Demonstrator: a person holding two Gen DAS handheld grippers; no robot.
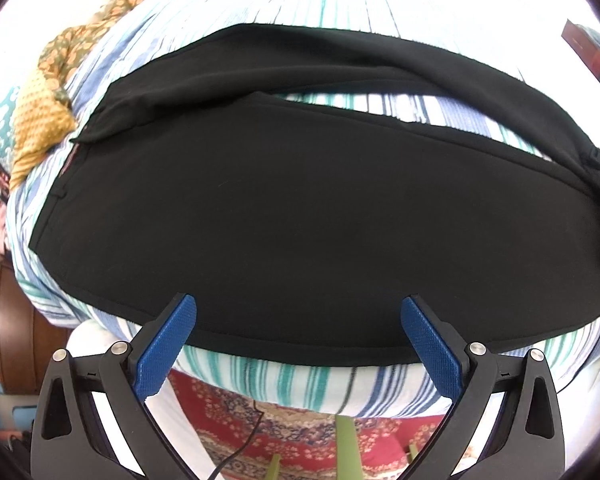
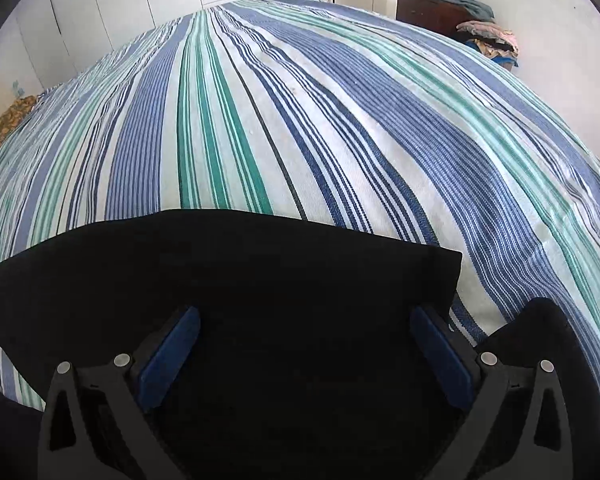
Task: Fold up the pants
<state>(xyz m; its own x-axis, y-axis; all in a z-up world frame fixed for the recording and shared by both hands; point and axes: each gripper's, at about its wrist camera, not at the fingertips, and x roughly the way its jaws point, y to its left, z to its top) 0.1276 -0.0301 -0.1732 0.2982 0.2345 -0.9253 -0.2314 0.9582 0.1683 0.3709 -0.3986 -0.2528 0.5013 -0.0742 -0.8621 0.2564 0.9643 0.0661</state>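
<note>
The black, matte, soft-knit pants [image 1: 300,208] lay spread flat across a bed covered by a woven cotton sheet striped in blue, teal and white [image 1: 284,376]. In the left wrist view one leg stretched wide across the near part of the bed, its hem edge close to the bed's front edge, while the other leg curved away behind it, a wedge of striped sheet showing between the two. The left gripper [image 1: 298,344], black-framed with blue, finely dimpled pads [image 1: 168,348], hovered just before the near edge of the cloth with its fingers spread wide apart and nothing between them.

The right gripper [image 2: 304,356] hung over the dark fabric, its blue pads [image 2: 170,360] likewise well apart; whether they touched the cloth could not be told. Beyond it the pants ended in a straight edge with a squared corner.

A crumpled mustard and floral-print cloth [image 1: 40,120] lay beside the pants at the bed's left side. A red patterned rug [image 1: 284,436] covered the floor below. A dark wooden cabinet [image 2: 432,12] piled with folded textiles stood beyond the bed's far right corner.
</note>
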